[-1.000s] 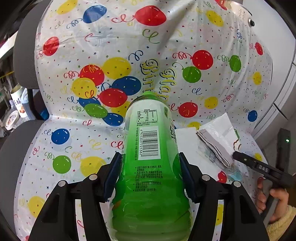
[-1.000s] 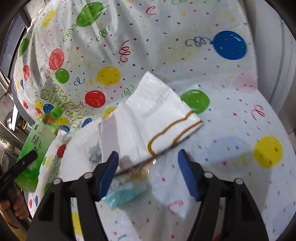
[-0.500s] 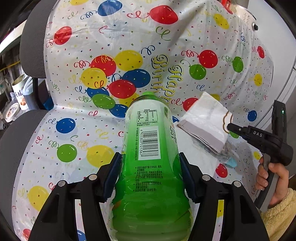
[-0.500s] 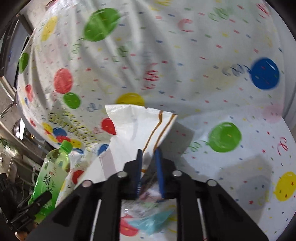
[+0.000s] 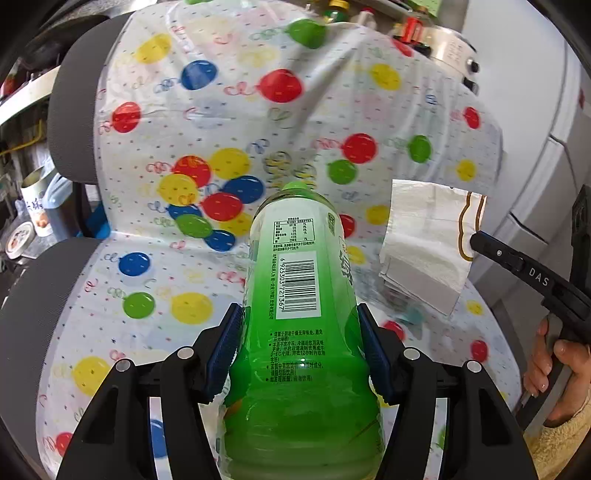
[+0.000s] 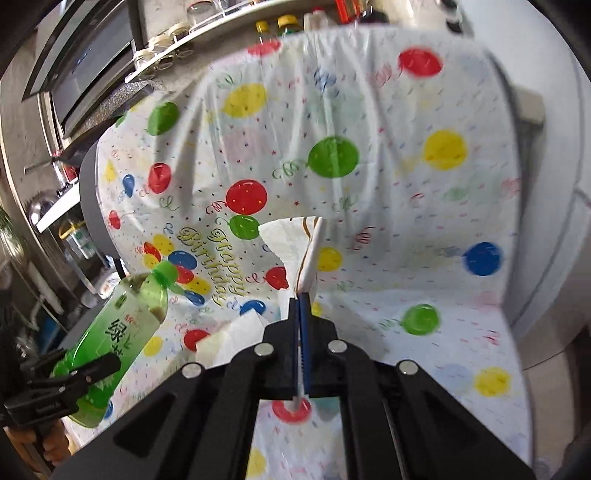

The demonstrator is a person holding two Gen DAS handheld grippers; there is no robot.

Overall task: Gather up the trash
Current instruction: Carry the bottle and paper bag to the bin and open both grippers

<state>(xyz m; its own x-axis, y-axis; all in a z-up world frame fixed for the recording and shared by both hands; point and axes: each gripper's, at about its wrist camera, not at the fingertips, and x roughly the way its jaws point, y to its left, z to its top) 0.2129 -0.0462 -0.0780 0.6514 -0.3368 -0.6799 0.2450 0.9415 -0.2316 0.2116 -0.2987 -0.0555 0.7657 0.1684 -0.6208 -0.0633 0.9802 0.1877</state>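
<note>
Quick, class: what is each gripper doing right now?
Left gripper: closed on the green plastic drink bottle.
Right gripper: closed on the white paper napkin with gold trim.

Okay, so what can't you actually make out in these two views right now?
- Bottom of the green bottle: cut off by the lower edge, left wrist view.
- Teal scrap on the chair: blurred, half behind the napkin.
- Napkin's pinched edge: hidden inside the right tongs.
- Shelf bottles: too small to read.

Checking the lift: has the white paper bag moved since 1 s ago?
Yes. The white paper bag has risen off the balloon tablecloth, pinched in the right claw.
</note>
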